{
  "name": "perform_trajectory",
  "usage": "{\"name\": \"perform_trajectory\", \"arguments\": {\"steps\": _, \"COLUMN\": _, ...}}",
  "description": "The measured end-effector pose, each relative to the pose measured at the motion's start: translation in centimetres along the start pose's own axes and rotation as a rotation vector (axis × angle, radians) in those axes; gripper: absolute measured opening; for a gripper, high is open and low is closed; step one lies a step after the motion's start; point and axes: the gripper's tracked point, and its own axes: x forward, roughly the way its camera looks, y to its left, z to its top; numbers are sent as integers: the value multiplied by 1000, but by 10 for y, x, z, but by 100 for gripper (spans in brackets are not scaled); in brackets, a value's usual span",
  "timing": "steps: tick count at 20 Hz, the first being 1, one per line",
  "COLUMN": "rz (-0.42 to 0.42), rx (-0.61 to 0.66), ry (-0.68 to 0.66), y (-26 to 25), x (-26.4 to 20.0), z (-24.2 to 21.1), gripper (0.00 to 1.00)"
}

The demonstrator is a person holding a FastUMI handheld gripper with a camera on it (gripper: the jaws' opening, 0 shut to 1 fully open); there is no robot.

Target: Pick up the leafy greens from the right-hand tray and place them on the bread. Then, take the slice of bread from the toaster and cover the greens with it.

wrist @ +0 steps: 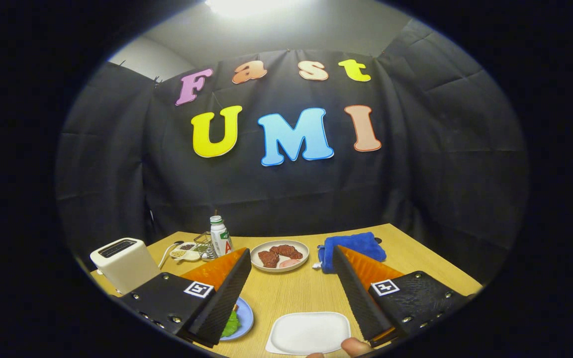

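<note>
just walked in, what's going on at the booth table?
A person is holding the hand-held gripper above a wooden table, fingers open and gripping nothing. Below the gap sits a white tray. The leafy greens lie on a blue plate, partly hidden under one finger. A white toaster stands off to that same side. Beyond the fingers are a plate of meat and a blue cloth. Nothing picked up yet.
</note>
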Motion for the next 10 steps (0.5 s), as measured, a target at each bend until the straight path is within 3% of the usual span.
{"name": "perform_trajectory", "arguments": {"steps": 7, "rz": 27, "rx": -33, "ry": 10, "y": 3, "x": 0, "z": -2, "gripper": 99}}
{"name": "perform_trajectory", "arguments": {"steps": 10, "rz": 95, "rx": -43, "ry": -53, "y": -6, "x": -2, "z": 17, "gripper": 99}}
